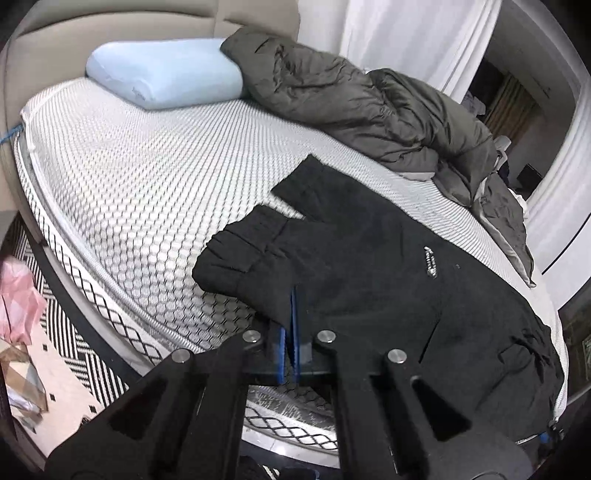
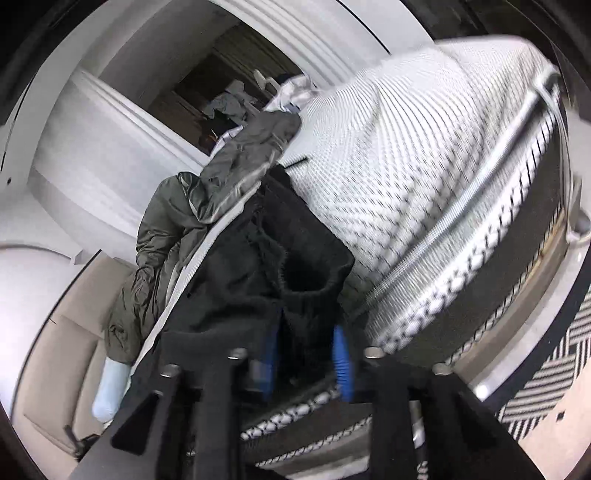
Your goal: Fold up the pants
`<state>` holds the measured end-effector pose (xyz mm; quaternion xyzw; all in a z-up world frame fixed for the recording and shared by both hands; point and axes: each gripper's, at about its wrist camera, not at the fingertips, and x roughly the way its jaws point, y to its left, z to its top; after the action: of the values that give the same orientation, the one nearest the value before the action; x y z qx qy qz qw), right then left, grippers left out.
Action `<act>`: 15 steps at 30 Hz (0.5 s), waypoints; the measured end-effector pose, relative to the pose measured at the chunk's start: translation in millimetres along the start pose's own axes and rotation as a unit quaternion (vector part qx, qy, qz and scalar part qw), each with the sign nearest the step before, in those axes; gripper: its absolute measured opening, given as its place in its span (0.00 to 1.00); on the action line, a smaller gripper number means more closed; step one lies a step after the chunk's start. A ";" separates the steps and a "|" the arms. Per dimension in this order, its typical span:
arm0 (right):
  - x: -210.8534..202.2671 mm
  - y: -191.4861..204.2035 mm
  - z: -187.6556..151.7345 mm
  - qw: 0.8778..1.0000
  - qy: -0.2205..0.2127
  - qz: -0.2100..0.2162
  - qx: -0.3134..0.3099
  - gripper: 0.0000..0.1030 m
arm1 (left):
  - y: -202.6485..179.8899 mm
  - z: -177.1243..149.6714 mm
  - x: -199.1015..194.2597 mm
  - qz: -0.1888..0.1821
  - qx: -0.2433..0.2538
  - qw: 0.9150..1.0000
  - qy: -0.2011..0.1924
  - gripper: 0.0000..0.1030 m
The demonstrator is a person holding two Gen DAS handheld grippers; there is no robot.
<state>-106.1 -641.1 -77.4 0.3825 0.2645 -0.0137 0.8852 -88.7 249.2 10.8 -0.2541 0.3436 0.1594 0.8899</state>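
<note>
Two claws on black pants [image 1: 369, 266] on bed [image 1: 147, 177]: left claw [image 1: 290, 314] clamped shut on hem ahead; right claw [image 2: 308, 354] half-open, waistband between pads, grip unconfirmed. Slippage risked; fold could be skewed.

You face a bed with a white honeycomb-textured mattress [image 1: 147, 184], a beige padded headboard [image 1: 110, 29], white curtains [image 1: 406, 37] and a black-and-white patterned rug [image 1: 85, 354].

Black pants [image 2: 280, 266] between right claw [image 2: 308, 354] pads, on mattress [image 2: 424, 166]
</note>
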 end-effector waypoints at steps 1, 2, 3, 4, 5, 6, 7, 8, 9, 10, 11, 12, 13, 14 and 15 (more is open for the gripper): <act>2.7 -10.2 -1.6 1.000 0.012 0.001 0.022 0.47 | 2.7 -0.8 0.9 -0.002 -0.003 1.000 0.003 0.00; 3.6 -15.9 -3.5 0.999 0.014 0.005 0.034 0.47 | 4.0 -2.5 2.0 -0.004 -0.005 1.000 0.004 0.00; 2.9 -22.9 -5.9 0.998 0.015 0.021 0.051 0.48 | 5.3 -2.5 1.8 -0.005 -0.005 1.000 0.005 0.00; 2.8 -27.1 -6.4 0.997 0.011 0.036 0.060 0.49 | 5.6 -2.5 2.4 -0.006 -0.004 1.000 0.005 0.00; 3.0 -27.7 -7.0 0.997 0.009 0.040 0.062 0.49 | 5.4 -2.1 2.4 -0.006 -0.003 1.000 0.004 0.00; 5.9 -28.9 -5.6 0.997 0.010 0.041 0.063 0.49 | 4.8 -1.4 2.7 -0.007 -0.001 1.000 0.004 0.00; 11.0 -30.6 -3.3 0.997 0.011 0.041 0.066 0.49 | 4.1 -0.7 3.1 -0.006 -0.001 1.000 0.003 0.00; 15.7 -32.2 -3.5 0.996 0.012 0.042 0.072 0.49 | 3.1 -0.1 3.7 -0.005 0.001 1.000 0.002 0.00; 21.5 -33.6 -1.5 0.995 0.012 0.046 0.082 0.38 | 2.1 0.1 3.9 -0.005 0.002 1.000 0.001 0.00; 23.6 -32.3 1.7 0.995 0.006 0.047 0.083 0.19 | 2.1 0.8 4.4 -0.004 0.002 1.000 0.001 0.00; 21.6 -27.5 4.4 0.996 -0.001 0.043 0.073 0.13 | 2.2 2.1 5.6 -0.005 0.001 1.000 0.001 0.00; 15.1 -21.0 7.7 0.998 -0.016 0.038 0.057 0.12 | 2.6 2.4 6.2 -0.005 0.000 1.000 0.001 0.00; 3.8 -13.7 11.6 0.998 -0.039 0.033 0.039 0.11 | 3.1 2.4 7.2 -0.005 -0.001 1.000 0.003 0.00; -6.4 -10.2 13.5 0.998 -0.051 0.031 0.031 0.11 | 3.2 2.2 8.7 -0.004 0.000 1.000 0.004 0.00; -9.4 -10.2 15.6 0.998 -0.055 0.029 0.028 0.11 | 3.7 1.8 10.5 -0.002 0.000 1.000 0.006 0.00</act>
<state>-109.4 -660.7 -70.8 0.4135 0.2041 -0.0167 0.8872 -81.9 254.4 3.4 -0.2562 0.3482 0.1558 0.8882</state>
